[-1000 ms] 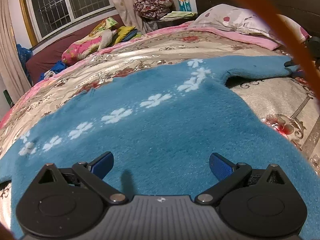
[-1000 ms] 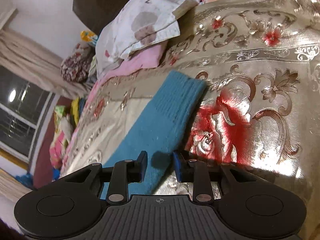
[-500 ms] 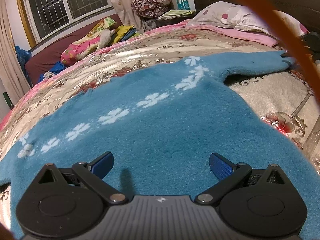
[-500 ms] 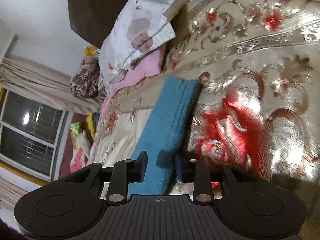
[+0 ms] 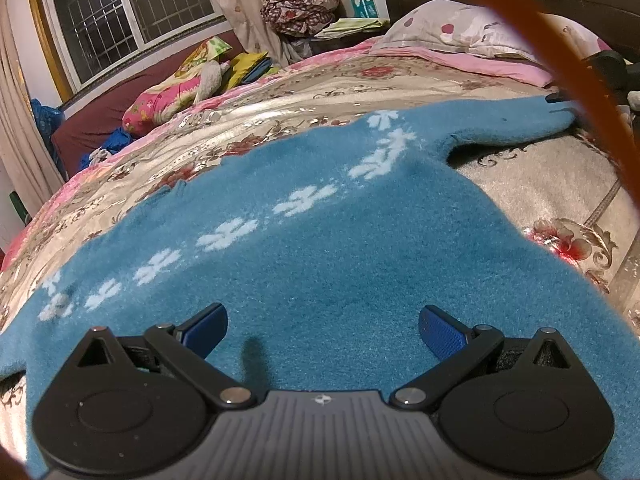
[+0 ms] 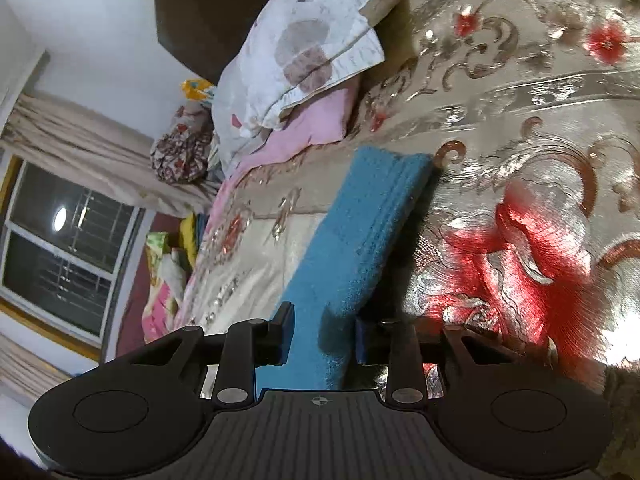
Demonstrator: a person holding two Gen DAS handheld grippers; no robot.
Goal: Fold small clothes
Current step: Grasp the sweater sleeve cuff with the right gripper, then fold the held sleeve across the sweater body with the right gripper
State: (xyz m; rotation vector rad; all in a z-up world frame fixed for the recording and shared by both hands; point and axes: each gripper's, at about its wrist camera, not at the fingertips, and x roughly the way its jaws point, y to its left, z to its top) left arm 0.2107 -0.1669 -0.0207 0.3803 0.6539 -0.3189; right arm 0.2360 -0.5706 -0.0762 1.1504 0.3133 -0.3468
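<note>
Sweater (image 5: 320, 264) lies spread on the bedspread (image 5: 540, 196); left jaws spread, right jaws pinching its sleeve (image 6: 360, 240).

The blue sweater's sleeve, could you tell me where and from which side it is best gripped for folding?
Grip the blue sweater by its sleeve near the ribbed cuff, coming from the side edge. The sleeve is a narrow, flat band, so jaws can span it, as the right gripper does.

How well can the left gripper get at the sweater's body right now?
Probably well, yes. The left gripper is wide open right over the blue sweater, which lies flat on the bedspread with nothing on top. The right gripper grips only the sleeve, off to the side.
</note>
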